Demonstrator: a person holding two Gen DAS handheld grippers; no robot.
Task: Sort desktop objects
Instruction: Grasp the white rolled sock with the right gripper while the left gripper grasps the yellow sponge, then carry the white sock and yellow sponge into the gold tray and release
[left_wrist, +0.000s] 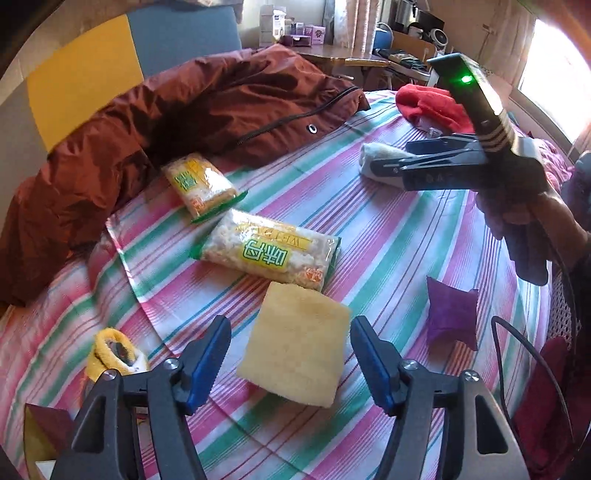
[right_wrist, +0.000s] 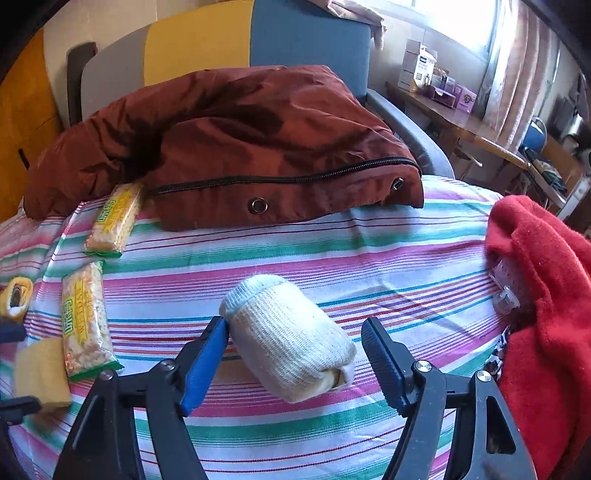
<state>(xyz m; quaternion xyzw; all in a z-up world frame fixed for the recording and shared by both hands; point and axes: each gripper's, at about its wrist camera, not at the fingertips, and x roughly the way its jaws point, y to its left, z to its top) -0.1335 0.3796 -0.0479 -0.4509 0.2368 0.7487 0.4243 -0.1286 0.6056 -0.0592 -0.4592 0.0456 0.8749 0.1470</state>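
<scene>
A yellow sponge cloth (left_wrist: 295, 347) lies flat on the striped sheet (left_wrist: 388, 236), between the fingers of my left gripper (left_wrist: 291, 326). The jaws stand open, with a gap on the left side and the right pad close beside the cloth's edge. A rolled white sock (right_wrist: 286, 339) lies between the fingers of my right gripper (right_wrist: 293, 326). Its left blue pad (right_wrist: 207, 358) touches the sock's cuff end, while the right pad stands apart from it. The left wrist view shows the right gripper (left_wrist: 391, 158) over the white sock (left_wrist: 376, 153) at the far right.
Two snack packets (left_wrist: 269, 251) (left_wrist: 201, 186) lie beyond the sponge. A yellow sock roll (left_wrist: 114, 354) sits left, a purple pouch (left_wrist: 450, 314) right. A brown jacket (right_wrist: 240, 147) fills the back; a red cloth (right_wrist: 546, 295) lies at the right edge.
</scene>
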